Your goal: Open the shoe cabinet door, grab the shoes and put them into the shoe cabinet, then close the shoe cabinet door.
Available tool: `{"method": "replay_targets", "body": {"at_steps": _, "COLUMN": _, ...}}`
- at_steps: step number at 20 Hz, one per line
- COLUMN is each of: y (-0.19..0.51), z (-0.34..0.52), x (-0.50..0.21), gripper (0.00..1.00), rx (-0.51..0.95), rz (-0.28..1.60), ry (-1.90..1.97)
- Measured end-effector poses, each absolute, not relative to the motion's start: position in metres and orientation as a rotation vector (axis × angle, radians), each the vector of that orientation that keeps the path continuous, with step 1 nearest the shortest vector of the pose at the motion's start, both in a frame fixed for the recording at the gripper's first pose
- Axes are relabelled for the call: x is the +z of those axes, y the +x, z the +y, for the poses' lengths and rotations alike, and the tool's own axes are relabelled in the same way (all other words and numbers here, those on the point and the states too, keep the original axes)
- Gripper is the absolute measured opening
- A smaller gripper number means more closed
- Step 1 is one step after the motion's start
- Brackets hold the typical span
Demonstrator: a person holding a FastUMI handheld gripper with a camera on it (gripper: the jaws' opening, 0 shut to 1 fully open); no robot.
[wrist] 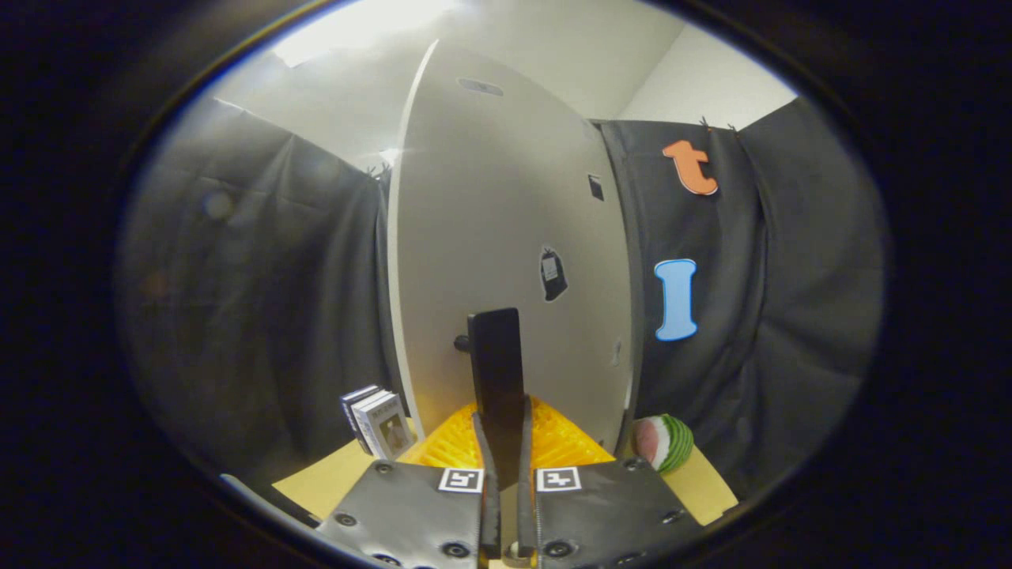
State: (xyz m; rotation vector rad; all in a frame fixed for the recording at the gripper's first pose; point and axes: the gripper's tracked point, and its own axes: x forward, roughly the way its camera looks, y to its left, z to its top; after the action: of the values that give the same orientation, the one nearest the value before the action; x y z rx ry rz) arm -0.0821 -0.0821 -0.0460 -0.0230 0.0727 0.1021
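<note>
The gripper (504, 442) is clamped with both fingers on a flat black upright slab (496, 379), apparently the handle of the tall pale grey shoe cabinet door (506, 237) that rises at twelve o'clock just beyond the fingers. At the door's foot lies a ribbed orange plastic piece (553, 442) on the tan wooden tabletop (332, 478). Small white boxes (379, 423) stand at ten o'clock, and a watermelon-slice toy (662, 442) rests at two o'clock.

The gripper (504, 442) points straight ahead, level, its two fingers (484, 466) drawn close together. They press from both sides on a dark flat handle (496, 379) that stands upright between them.
</note>
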Motion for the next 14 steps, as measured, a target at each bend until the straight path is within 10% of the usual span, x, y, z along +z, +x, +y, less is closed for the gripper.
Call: {"method": "replay_targets", "body": {"at_steps": 14, "y": -0.118, "z": -0.213, "x": -0.033, "gripper": 0.07, "rx": -0.063, "rz": 0.044, "ry": -0.034}}
